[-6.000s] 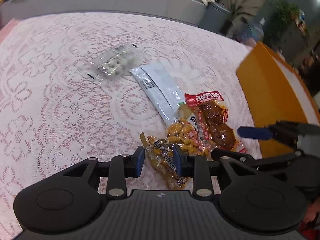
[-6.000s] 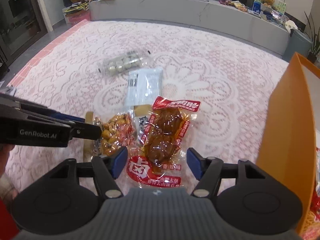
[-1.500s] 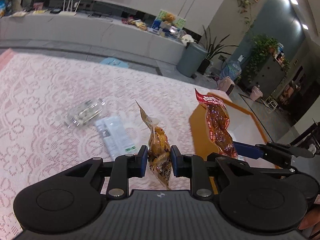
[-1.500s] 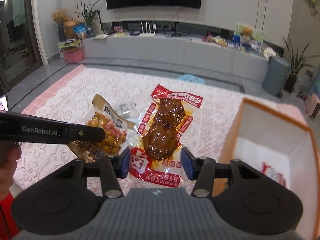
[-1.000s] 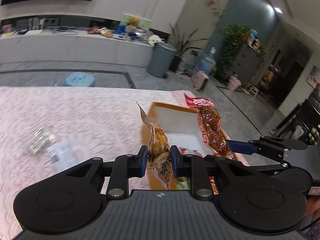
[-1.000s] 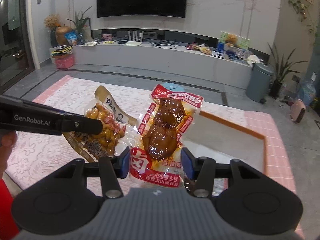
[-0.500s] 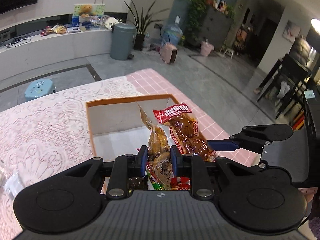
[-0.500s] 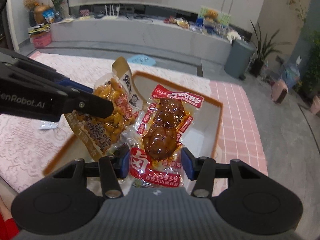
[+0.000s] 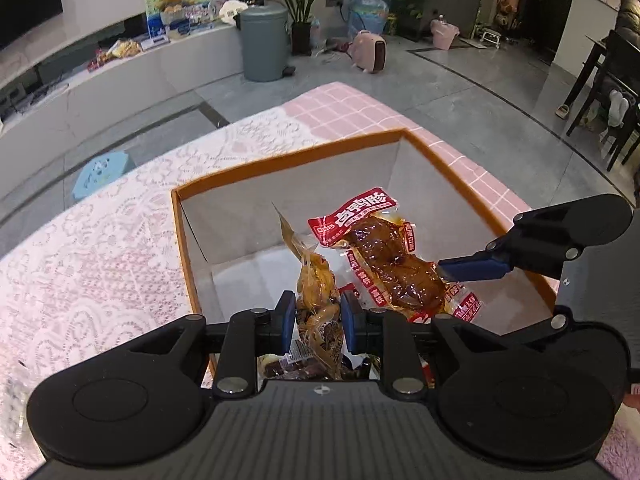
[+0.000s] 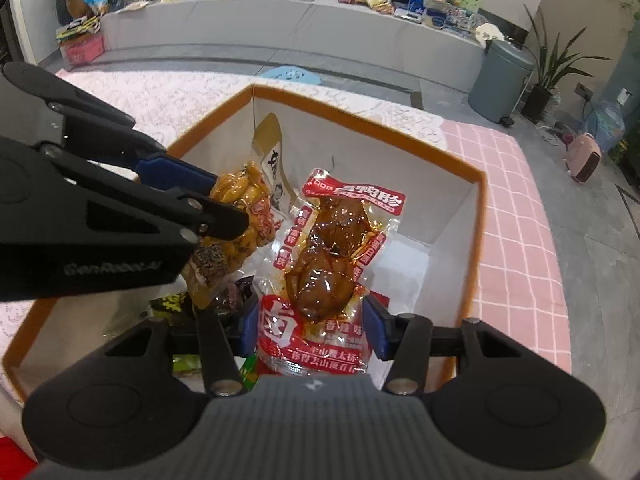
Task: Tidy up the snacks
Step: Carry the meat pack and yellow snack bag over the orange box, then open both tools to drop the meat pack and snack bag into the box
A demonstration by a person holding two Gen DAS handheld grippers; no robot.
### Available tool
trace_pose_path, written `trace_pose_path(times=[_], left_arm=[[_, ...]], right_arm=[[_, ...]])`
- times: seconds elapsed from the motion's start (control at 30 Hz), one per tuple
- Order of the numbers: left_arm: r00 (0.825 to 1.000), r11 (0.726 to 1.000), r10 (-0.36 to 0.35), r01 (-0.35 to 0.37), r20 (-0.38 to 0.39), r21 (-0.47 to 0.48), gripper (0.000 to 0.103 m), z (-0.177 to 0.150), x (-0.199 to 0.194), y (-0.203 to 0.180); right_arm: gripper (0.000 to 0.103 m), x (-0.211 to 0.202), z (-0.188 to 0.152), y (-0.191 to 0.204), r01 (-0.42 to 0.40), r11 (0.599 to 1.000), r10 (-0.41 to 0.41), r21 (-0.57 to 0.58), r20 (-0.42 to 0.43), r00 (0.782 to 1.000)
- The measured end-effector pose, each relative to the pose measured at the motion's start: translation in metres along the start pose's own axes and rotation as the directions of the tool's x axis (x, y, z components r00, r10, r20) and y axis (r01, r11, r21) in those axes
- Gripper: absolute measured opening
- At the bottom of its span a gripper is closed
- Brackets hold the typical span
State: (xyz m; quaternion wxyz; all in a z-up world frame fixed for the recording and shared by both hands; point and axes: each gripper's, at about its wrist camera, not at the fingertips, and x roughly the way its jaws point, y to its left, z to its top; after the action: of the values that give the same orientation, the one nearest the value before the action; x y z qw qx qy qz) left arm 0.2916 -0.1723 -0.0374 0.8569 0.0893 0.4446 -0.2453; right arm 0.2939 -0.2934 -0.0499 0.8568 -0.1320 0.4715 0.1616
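My left gripper [image 9: 315, 316] is shut on a yellow snack packet [image 9: 316, 292] and holds it upright over the orange-rimmed box [image 9: 280, 160]. My right gripper [image 10: 310, 326] is shut on a red packet of braised brown meat [image 10: 326, 264], also held over the box [image 10: 360, 116]. In the left wrist view the red packet [image 9: 384, 256] hangs right of the yellow one, with the right gripper's blue fingertip [image 9: 472, 270] on it. In the right wrist view the left gripper's fingers [image 10: 180, 176] clamp the yellow packet [image 10: 244, 216].
Several snack packets [image 10: 176, 308] lie on the box's white floor at its near end. The box sits on a pink lace tablecloth [image 9: 100, 240] near the table's edge. Beyond lie a grey floor, a grey bin [image 9: 264, 42] and a long low counter [image 10: 280, 24].
Both grippers have carried their packets from the tablecloth to over the box and lowered slightly toward it. Both grips are unchanged.
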Motion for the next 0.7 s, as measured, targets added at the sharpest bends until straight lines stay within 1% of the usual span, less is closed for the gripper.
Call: trace_pose_path(times=[0.1,0.27,0.43,0.57,0.7], left_arm=[[1.0,0.999,-0.028,0.028,-0.008,-0.028,0.026,-0.001,0.008,0.008],[0.999,0.998,-0.043,0.042,-0.02,-0.046,0.026,0.004,0.018,0.013],[0.999,0.999,-0.031,0.03,-0.021,-0.022,0.026,0.007,0.024,0.01],[1.0,1.0,0.004,-0.004,-0.02,0.004,0.026,0.007,0.026,0.005],[1.0,1.0,0.009,-0.009,-0.017,-0.003,0.027,0.007,0.025,0.005]], right_arm=[[0.051,0.012,0.005,0.002,0.004,1.0,-0.004,-0.014,-0.019,1.0],[0.051,0.029,0.013,0.0,0.007,1.0,-0.008,-0.023,-0.042,0.999],[0.053,0.039,0.016,-0.001,0.002,1.0,-0.004,-0.031,-0.061,0.998],[0.054,0.044,0.014,-0.001,0.009,0.999,-0.012,-0.035,-0.073,0.997],[0.058,0.047,0.017,-0.004,0.009,1.0,-0.01,-0.017,-0.081,0.997]])
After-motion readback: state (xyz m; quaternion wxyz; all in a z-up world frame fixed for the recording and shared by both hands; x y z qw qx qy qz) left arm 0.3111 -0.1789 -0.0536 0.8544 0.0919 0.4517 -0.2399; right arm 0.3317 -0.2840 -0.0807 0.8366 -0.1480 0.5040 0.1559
